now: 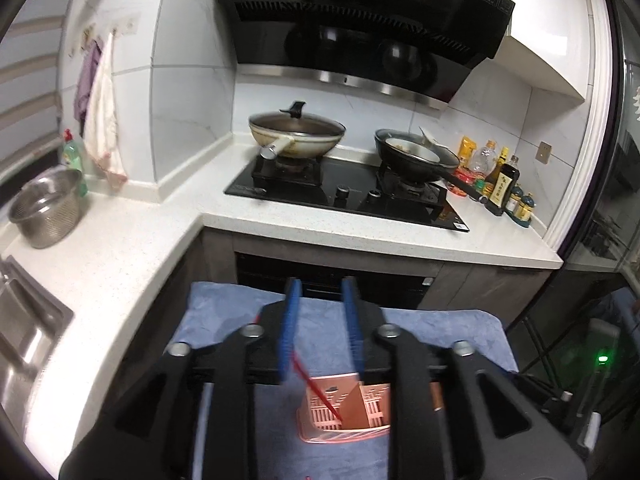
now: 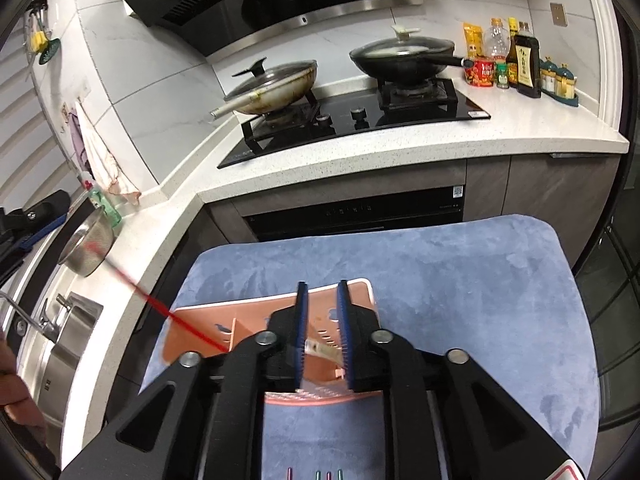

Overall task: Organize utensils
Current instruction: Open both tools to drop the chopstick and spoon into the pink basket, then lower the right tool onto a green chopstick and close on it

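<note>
A pink slotted utensil holder (image 1: 346, 410) lies on a blue cloth (image 1: 440, 332); it also shows in the right wrist view (image 2: 208, 328). A thin red stick (image 1: 316, 386) leans in the holder and points up to the left in the right wrist view (image 2: 176, 316). My left gripper (image 1: 322, 294) is open above the holder; the stick's top passes beside its left finger. My right gripper (image 2: 322, 294) is open over the holder, with a clear plastic piece (image 2: 320, 350) between its fingers. Several coloured stick tips (image 2: 316, 474) lie on the cloth at the bottom edge.
A white L-shaped counter (image 1: 132, 248) carries a steel colander (image 1: 46, 210) and a sink (image 1: 24, 332) at left. A black hob (image 1: 344, 196) holds two lidded pans. Sauce bottles (image 1: 500, 178) stand at the right. A dark oven front (image 2: 360, 212) faces the cloth.
</note>
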The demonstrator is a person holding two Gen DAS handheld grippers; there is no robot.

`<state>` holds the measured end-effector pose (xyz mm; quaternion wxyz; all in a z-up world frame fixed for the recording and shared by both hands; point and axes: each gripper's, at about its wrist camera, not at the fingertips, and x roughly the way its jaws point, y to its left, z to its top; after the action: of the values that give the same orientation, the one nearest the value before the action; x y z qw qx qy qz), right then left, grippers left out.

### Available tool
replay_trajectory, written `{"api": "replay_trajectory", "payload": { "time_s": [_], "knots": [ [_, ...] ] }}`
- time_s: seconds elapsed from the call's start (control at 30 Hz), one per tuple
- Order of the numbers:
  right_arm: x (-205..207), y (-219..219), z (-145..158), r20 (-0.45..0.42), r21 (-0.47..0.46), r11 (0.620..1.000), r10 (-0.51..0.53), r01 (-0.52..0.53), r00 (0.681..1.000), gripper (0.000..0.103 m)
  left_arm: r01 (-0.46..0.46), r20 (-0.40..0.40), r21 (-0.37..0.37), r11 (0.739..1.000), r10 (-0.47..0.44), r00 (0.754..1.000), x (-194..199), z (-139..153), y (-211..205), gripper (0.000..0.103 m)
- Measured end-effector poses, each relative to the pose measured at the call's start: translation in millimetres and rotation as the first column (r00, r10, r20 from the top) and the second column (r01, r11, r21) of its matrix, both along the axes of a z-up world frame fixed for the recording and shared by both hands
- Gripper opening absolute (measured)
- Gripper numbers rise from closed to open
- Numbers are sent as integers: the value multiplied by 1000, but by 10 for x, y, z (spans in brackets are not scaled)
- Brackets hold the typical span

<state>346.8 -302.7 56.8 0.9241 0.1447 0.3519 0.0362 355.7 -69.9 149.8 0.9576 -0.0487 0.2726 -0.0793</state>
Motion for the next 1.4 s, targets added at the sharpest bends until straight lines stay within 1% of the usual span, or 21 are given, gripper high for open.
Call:
{"api": "replay_trajectory", "payload": {
  "time_s": [0.03,0.1,0.13,0.23,0.3,0.4,0.53,0.63,0.73,0.87,1.0,1.2,1.4],
  "knots": [
    [-67,5,41,10,-3,1000,2,-2,1000,24,-4,7,4,1000,4,1000,-45,15,-2,32],
    [-224,18,110,27,-2,1000,3,-3,1000,30,-9,12,8,1000,9,1000,-159,35,12,35],
    [-287,18,129,31,-3,1000,4,-4,1000,31,-9,14,10,1000,9,1000,-209,37,16,36],
    [-544,58,177,42,-15,1000,9,-9,999,31,-21,21,35,999,20,1000,-438,26,30,41],
    [-749,91,182,45,-29,1000,12,-11,999,31,-27,16,37,999,27,1000,-581,-6,65,45],
    [-1016,132,171,49,-42,999,17,-14,999,31,-34,2,33,999,34,999,-796,-70,122,45],
    [-1387,195,141,55,-60,998,20,-17,998,31,-44,-4,54,998,44,999,-1112,-167,186,45],
    [-1631,239,89,55,-78,997,21,-17,998,31,-46,-13,50,998,47,999,-1306,-241,247,45],
    [-1875,279,-9,49,-90,996,21,-16,999,31,-53,-24,55,997,55,998,-1493,-351,301,45],
    [-2134,361,-170,33,-119,993,24,-20,999,31,-50,-53,66,997,54,997,-1709,-572,344,45],
    [-2355,426,-356,7,-143,989,26,-25,1000,31,-42,-107,66,997,48,993,-1892,-866,385,45],
    [-2557,472,-658,-43,-158,987,24,-31,999,31,-46,-187,69,997,58,981,-2062,-1300,452,45],
    [-2663,460,-1002,-110,-138,990,10,-25,994,31,-51,-256,84,995,71,964,-2163,-1663,476,45]
  ]
}}
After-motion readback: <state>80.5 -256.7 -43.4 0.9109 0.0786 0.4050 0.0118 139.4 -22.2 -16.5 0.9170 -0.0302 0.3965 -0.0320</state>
